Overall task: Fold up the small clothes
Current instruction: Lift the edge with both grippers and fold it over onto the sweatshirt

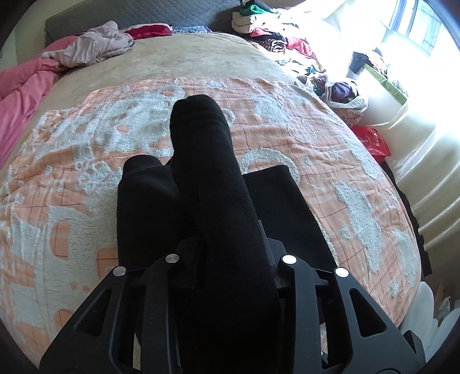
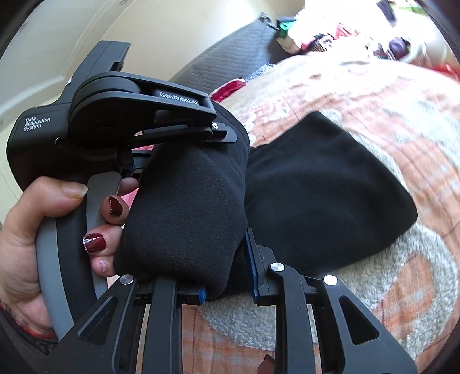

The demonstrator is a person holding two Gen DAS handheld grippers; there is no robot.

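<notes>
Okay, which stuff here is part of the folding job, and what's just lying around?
In the job:
black knit garment
left claw, shut on it
right claw, shut on it

Lying about:
orange-and-white tufted blanket
crumpled pink clothes
stacked folded clothes pile
red plastic bag

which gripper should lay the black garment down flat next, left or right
Probably left: the left gripper is shut on the black garment above the orange blanket. The right gripper pinches a lower fold.
</notes>
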